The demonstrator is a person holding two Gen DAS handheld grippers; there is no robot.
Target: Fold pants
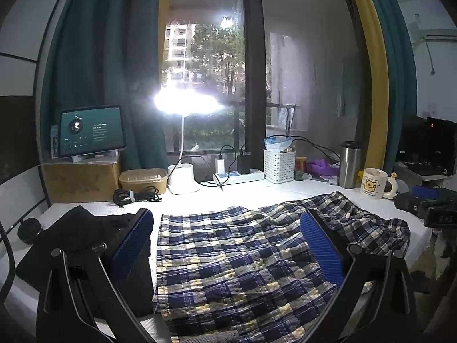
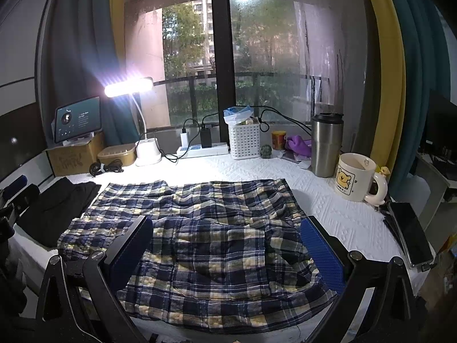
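Blue, white and yellow plaid pants point(image 1: 240, 260) lie spread and wrinkled on the white table point(image 1: 242, 194), reaching its front edge. My left gripper point(image 1: 228, 223) hovers open above their left half, blue pads wide apart, nothing held. In the right wrist view the same plaid pants point(image 2: 217, 243) fill the middle, the right side bunched in folds. Over the near part of the cloth my right gripper point(image 2: 227, 228) stands open, holding nothing.
A black garment point(image 1: 85, 237) lies left of the pants. Along the back stand a lit desk lamp point(image 1: 182, 177), tablet point(image 1: 91, 131) on a cardboard box, power strip point(image 1: 237, 175), white basket point(image 1: 279, 165), steel tumbler point(image 2: 325, 145) and bear mug point(image 2: 354, 177). A phone point(image 2: 411, 234) lies at the right edge.
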